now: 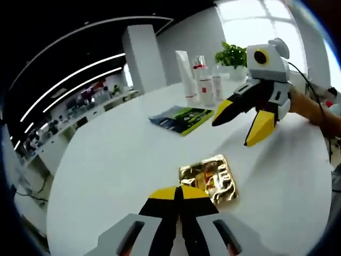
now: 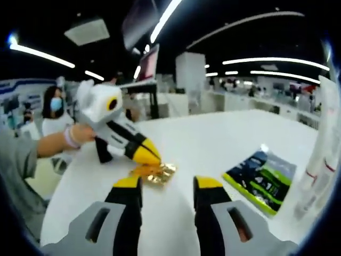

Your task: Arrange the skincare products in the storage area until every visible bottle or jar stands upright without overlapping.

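Jaws first: your left gripper (image 1: 178,193) has its two yellow-tipped jaws pressed together with nothing between them, poised just short of a crinkled gold foil packet (image 1: 209,178) lying flat on the white table (image 1: 117,160). Your right gripper (image 2: 168,184) has its jaws spread apart, holding nothing.

In the right gripper view, the left gripper (image 2: 146,154) comes in from the left with its yellow tip right at the near edge of the gold foil packet (image 2: 156,173); whether it touches cannot be told. A person's hand (image 2: 80,133) grips its handle.

In the left gripper view, the right gripper (image 1: 245,120) hangs above the table on the right, jaws parted, well clear of the packet.

Skincare products: a tall white tube (image 1: 186,74) and red-and-white bottles (image 1: 204,80) stand upright in a close cluster at the far edge of the table, beside a green potted plant (image 1: 232,55). Whether they touch each other cannot be told at this size. A dark blue and green pouch (image 1: 181,117) lies flat between that cluster and the gold packet. In the right gripper view the same pouch (image 2: 261,178) lies to the right of your open jaws, with a blurred white tube (image 2: 319,160) at the right edge.
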Tool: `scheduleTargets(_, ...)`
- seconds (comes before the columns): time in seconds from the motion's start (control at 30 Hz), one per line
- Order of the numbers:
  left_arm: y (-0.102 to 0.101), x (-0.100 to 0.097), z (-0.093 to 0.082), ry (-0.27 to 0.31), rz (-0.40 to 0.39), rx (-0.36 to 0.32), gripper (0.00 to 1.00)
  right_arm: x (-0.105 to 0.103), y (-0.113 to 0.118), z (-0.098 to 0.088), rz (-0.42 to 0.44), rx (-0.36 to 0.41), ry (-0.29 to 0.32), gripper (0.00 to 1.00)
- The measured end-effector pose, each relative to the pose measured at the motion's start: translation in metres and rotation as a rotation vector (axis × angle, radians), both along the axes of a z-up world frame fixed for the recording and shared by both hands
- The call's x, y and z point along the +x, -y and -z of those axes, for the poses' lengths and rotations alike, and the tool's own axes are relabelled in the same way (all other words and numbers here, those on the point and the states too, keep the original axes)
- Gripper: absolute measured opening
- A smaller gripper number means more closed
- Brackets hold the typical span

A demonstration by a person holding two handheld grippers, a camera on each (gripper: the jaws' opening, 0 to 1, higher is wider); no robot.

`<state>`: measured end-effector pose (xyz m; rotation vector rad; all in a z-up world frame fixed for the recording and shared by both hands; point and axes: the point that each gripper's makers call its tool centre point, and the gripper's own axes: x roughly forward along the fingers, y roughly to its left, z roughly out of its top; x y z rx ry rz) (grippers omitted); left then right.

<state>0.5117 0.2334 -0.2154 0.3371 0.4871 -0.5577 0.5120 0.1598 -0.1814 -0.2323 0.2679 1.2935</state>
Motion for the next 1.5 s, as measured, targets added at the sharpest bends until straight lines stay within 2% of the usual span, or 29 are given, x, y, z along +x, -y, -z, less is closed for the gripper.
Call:
scheduleTargets(0.07, 0.000, 0.001, 0.000, 0.005, 0.003, 0.009, 0.00, 0.001, 0.000, 0.002, 0.002, -0.017, 0.020, 0.40)
scheduleTargets(0.13, -0.001, 0.003, 0.000, 0.004, 0.000, 0.002, 0.00, 0.003, 0.001, 0.004, 0.007, -0.073, 0.102, 0.42)
scheduleTargets(0.27, -0.003, 0.004, 0.001, -0.031, -0.005, -0.092, 0.00, 0.004, -0.001, 0.016, 0.024, -0.206, 0.238, 0.47)
scheduleTargets(0.37, -0.005, 0.004, 0.002, -0.021, 0.009, -0.125, 0.00, 0.005, -0.005, 0.019, 0.036, -0.242, 0.300, 0.51)
scheduleTargets(0.43, -0.005, 0.004, 0.002, -0.018, 0.009, -0.143, 0.00, 0.002, -0.011, 0.017, 0.036, -0.230, 0.320, 0.50)
scheduleTargets(0.53, -0.004, 0.004, 0.002, -0.018, 0.007, -0.148, 0.00, 0.003, -0.019, 0.011, 0.042, -0.242, 0.432, 0.49)
scheduleTargets(0.6, -0.003, 0.003, 0.002, -0.021, 0.008, -0.144, 0.00, 0.000, -0.023, 0.010, 0.034, -0.278, 0.534, 0.46)
scheduleTargets(0.67, -0.003, 0.003, 0.002, -0.023, 0.010, -0.138, 0.00, -0.004, -0.027, 0.008, 0.030, -0.311, 0.610, 0.44)
scheduleTargets(0.77, -0.006, 0.006, 0.002, -0.019, 0.007, -0.130, 0.00, -0.008, -0.030, 0.003, 0.032, -0.330, 0.698, 0.46)
scheduleTargets(0.83, -0.006, 0.006, 0.002, -0.015, 0.003, -0.135, 0.00, -0.015, -0.034, 0.004, 0.001, -0.343, 0.751, 0.43)
scheduleTargets(0.9, -0.007, 0.006, 0.002, -0.015, 0.001, -0.142, 0.00, -0.019, -0.036, 0.005, -0.017, -0.376, 0.819, 0.34)
scheduleTargets(0.93, -0.006, 0.006, 0.002, -0.016, -0.002, -0.148, 0.00, -0.018, -0.037, 0.004, -0.021, -0.388, 0.864, 0.28)
scheduleTargets(1.0, -0.007, 0.007, 0.002, -0.018, -0.003, -0.159, 0.00, -0.018, -0.038, -0.003, -0.012, -0.399, 0.948, 0.08)
scheduleTargets(1.03, -0.007, 0.007, 0.002, -0.020, -0.004, -0.165, 0.00, -0.014, -0.039, -0.005, -0.007, -0.414, 0.994, 0.04)
scheduleTargets(1.07, -0.007, 0.007, 0.002, -0.021, -0.004, -0.171, 0.00, -0.012, -0.040, -0.005, -0.002, -0.427, 1.004, 0.04)
scheduleTargets(1.13, -0.007, 0.007, 0.002, -0.022, -0.002, -0.180, 0.00, -0.012, -0.045, 0.007, -0.040, -0.448, 0.946, 0.05)
scheduleTargets(1.2, -0.008, 0.008, 0.002, -0.021, -0.001, -0.186, 0.00, -0.010, -0.048, 0.018, -0.075, -0.467, 0.921, 0.05)
scheduleTargets(1.3, -0.008, 0.008, 0.002, -0.021, 0.001, -0.187, 0.00, -0.005, -0.047, 0.011, -0.058, -0.467, 0.949, 0.00)
scheduleTargets(1.4, -0.001, 0.005, 0.000, -0.057, 0.004, -0.234, 0.00, -0.007, -0.045, 0.006, -0.048, -0.476, 0.962, 0.00)
scheduleTargets(1.43, 0.000, 0.005, -0.003, -0.042, 0.011, -0.236, 0.02, -0.007, -0.045, 0.002, -0.040, -0.464, 0.974, 0.00)
scheduleTargets(1.47, 0.003, 0.012, -0.014, 0.025, 0.016, -0.256, 0.09, -0.007, -0.044, -0.001, -0.035, -0.459, 0.980, 0.00)
scheduleTargets(1.5, 0.003, 0.018, -0.025, 0.088, -0.015, -0.293, 0.20, -0.006, -0.043, -0.004, -0.028, -0.456, 0.980, 0.00)
